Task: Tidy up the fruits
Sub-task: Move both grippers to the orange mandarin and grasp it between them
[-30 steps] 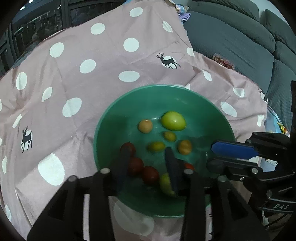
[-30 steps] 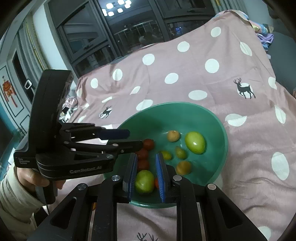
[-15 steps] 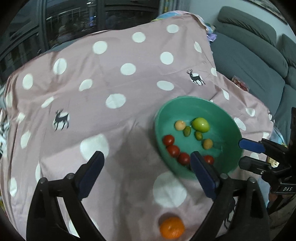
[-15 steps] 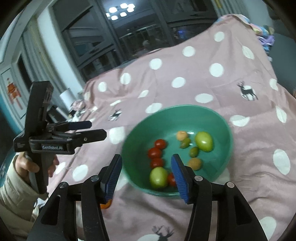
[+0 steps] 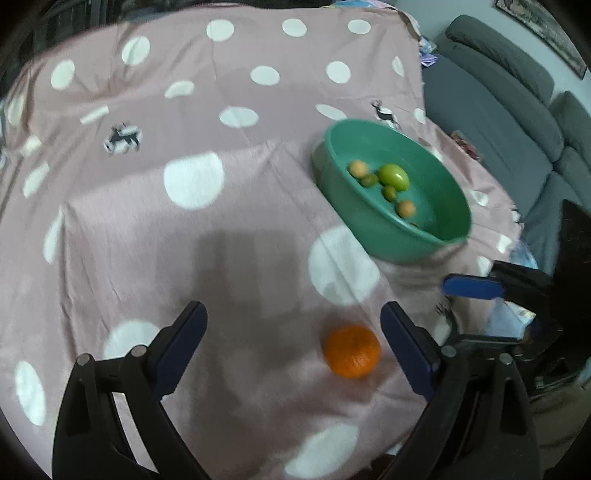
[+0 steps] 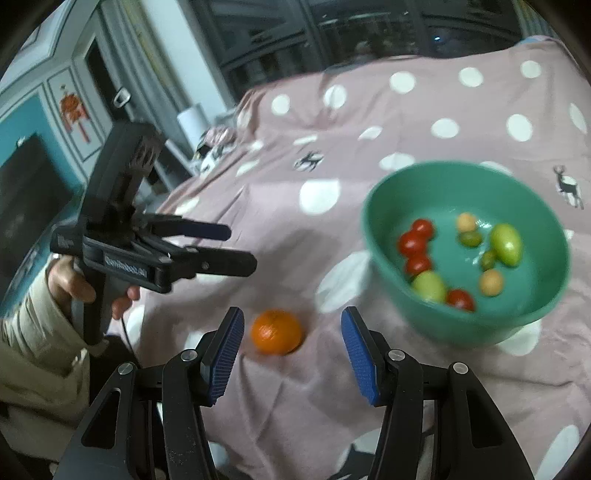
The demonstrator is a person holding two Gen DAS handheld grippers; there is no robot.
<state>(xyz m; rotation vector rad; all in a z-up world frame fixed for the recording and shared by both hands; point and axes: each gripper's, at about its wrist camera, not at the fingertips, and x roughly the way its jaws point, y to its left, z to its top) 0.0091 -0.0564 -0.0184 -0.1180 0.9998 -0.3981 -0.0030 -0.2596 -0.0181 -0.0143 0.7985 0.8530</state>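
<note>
A green bowl (image 5: 373, 225) (image 6: 461, 325) on the pink polka-dot cloth holds several small red, green and yellow-orange fruits. An orange (image 5: 352, 350) (image 6: 277, 331) lies on the cloth in front of the bowl. My left gripper (image 5: 293, 347) is open and empty, with the orange just inside its right finger. My right gripper (image 6: 291, 349) is open and empty, with the orange between its fingers, nearer the left one. The left gripper also shows in the right wrist view (image 6: 225, 247), and the right gripper shows at the right edge of the left wrist view (image 5: 476, 291).
The pink cloth (image 5: 184, 221) covers the whole table and hangs over its edges. A grey sofa (image 5: 517, 122) stands to the right. Dark windows (image 6: 369, 33) and a cabinet (image 6: 55, 122) stand behind the table.
Both grippers have pulled back from the bowl and opened wide. A green fruit that the right gripper held now lies in the bowl. The orange has come into view between the fingers.
</note>
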